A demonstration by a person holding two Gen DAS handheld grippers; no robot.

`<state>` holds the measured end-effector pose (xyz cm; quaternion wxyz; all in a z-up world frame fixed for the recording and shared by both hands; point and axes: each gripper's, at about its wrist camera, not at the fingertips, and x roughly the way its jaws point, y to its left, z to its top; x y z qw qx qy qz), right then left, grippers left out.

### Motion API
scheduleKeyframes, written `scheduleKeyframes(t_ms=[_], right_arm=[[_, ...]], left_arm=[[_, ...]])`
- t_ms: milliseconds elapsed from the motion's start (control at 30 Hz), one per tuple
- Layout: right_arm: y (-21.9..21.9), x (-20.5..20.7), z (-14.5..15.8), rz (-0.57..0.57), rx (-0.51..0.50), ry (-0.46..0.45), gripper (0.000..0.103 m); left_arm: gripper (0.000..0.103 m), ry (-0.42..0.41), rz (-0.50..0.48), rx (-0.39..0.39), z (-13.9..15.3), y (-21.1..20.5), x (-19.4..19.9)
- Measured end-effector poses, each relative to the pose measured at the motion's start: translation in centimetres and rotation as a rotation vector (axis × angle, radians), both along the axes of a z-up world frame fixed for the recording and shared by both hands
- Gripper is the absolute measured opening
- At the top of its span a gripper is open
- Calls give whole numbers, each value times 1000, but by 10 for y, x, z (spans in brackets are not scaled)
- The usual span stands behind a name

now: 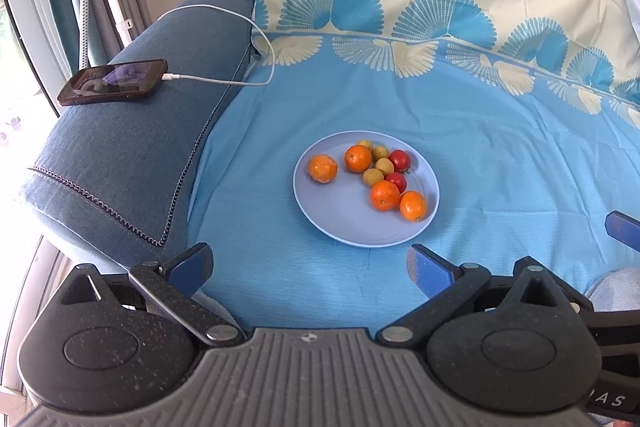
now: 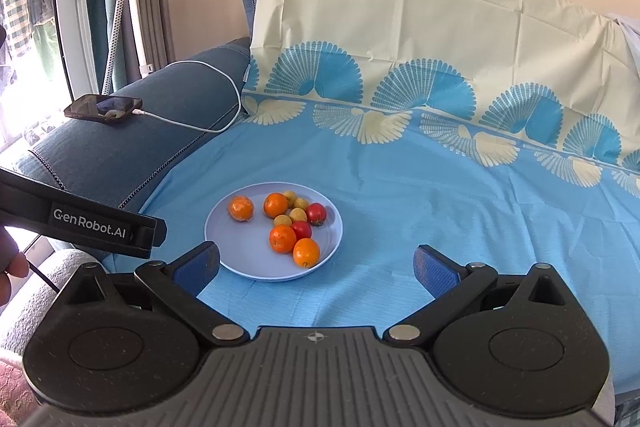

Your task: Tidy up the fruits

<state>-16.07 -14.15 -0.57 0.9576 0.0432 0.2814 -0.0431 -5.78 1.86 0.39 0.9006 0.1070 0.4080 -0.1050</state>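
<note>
Fruits (image 1: 370,175) on plate (image 1: 332,223); both tongs (image 1: 310,269) (image 2: 316,269) gaping, empty.

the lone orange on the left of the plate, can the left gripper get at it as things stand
Probably yes. The left gripper is open and empty, the orange sits apart from the other fruit on the plate, and only bare blue sheet lies between.

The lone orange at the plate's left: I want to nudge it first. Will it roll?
Probably: the orange looks round and sits apart from the other fruit on the smooth plate. The raised rim should likely stop it.
</note>
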Motion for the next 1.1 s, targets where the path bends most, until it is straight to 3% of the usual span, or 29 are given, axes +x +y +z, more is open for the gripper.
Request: scheduleKeyframes(t_ms=[1100], right_arm=[[-1,5,-7,0,9,22,102]], left_arm=[[103,30,15,39,-10,-2,8]])
